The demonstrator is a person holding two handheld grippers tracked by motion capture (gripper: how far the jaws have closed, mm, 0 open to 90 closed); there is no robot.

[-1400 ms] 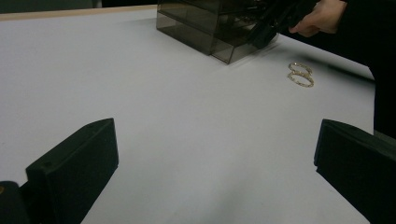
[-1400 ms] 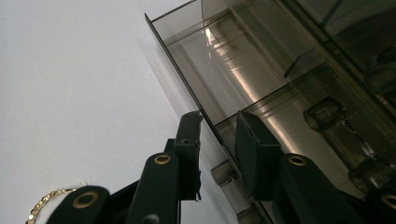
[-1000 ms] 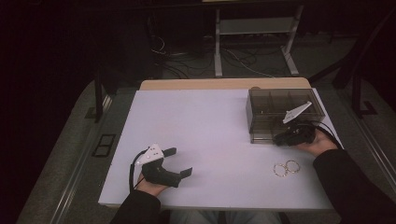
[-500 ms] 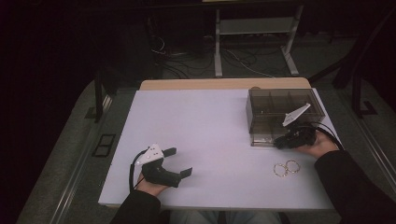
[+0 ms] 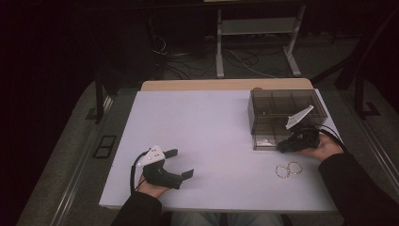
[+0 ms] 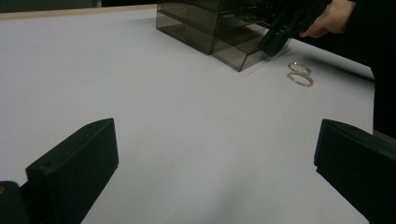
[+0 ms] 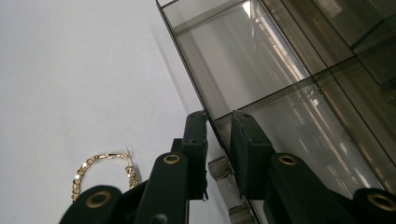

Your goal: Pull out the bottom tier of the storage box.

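Right gripper view shows our right tool [image 7: 217, 140] pinched narrow on the front wall of the smoky drawer box [image 7: 280, 88], seemingly gripping it by its handle to pull a drawer out for the gold hoop earrings [image 7: 100, 175] lying just beside on the tabletop [image 7: 70, 70]. Our left tool [image 5: 181, 162] rests low, spread wide and empty.

The table [image 5: 211, 127] is plain white with a pale wood edge along its far side. On it stands a smoky grey see-through box [image 5: 282, 113]. Just beside the box lie two gold hoop earrings [image 5: 288, 169] with a chain-like pattern. Both grippers [image 5: 176, 165] [image 5: 282, 147] are black, each topped by a light grey plate.
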